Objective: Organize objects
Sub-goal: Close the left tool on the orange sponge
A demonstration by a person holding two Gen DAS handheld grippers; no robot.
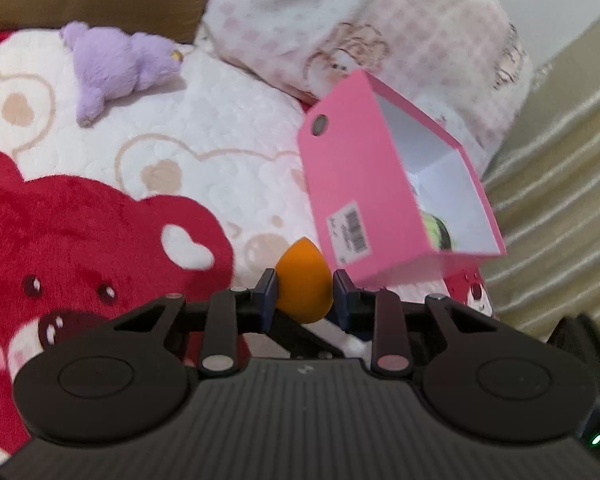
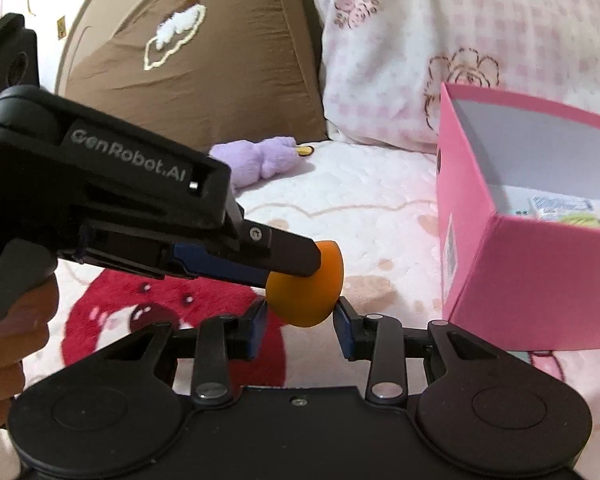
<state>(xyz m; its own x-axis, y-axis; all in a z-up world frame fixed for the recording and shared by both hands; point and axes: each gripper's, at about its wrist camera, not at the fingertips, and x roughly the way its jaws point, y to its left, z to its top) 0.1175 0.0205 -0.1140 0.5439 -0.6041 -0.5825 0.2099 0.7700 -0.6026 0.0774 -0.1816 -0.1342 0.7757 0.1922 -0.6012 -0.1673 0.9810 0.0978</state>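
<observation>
Both sets of jaws are clamped on the same orange sponge (image 1: pixel 305 286): my left gripper (image 1: pixel 305 292) pinches it side to side, and my right gripper (image 2: pixel 300 320) squeezes it from its own angle, up off the bear-print blanket (image 1: pixel 188 152). Just right of it I've got the open pink box (image 2: pixel 500 272), small items inside. Further back, the purple plush (image 1: pixel 116 68) lies on the blanket, well apart.

The pink box (image 2: pixel 512 280) runs off the right edge of the right wrist view, and the things inside it are blurred scraps of white, blue and green, too unclear to name. In the left wrist view its barcode label (image 1: pixel 350 228) is unreadable. The left gripper (image 2: pixel 300 276) hides part of the orange sponge (image 2: pixel 312 300).
</observation>
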